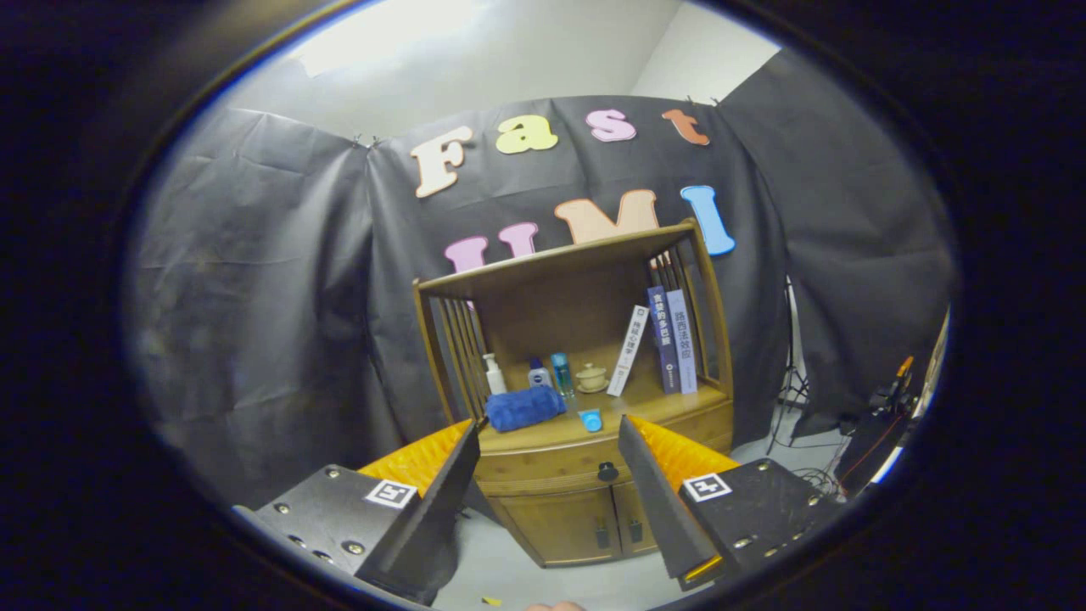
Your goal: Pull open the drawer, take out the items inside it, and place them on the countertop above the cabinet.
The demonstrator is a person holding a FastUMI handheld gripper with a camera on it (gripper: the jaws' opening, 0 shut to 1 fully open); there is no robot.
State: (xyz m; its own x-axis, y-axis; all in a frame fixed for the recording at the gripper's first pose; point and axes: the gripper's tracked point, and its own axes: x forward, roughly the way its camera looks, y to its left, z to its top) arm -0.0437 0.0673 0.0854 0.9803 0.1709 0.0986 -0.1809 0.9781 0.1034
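Tool (550, 450) with fingers spread wide, grasping nothing. Beyond and between them stands the wooden cabinet (577, 518); its drawer (551, 468) is closed, its dark knob (607, 472) just inside the right finger. On the surface (662, 406) above: a rolled blue towel (524, 407), bottles (530, 373), books (672, 339).

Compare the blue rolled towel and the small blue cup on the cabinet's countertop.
The rolled towel is dark blue, soft and lies on its side; the small cup is lighter blue, rigid and much smaller. The towel lies toward the countertop's left side, the cup near its front edge, above the drawer knob. Both sit beyond the open gripper, untouched.
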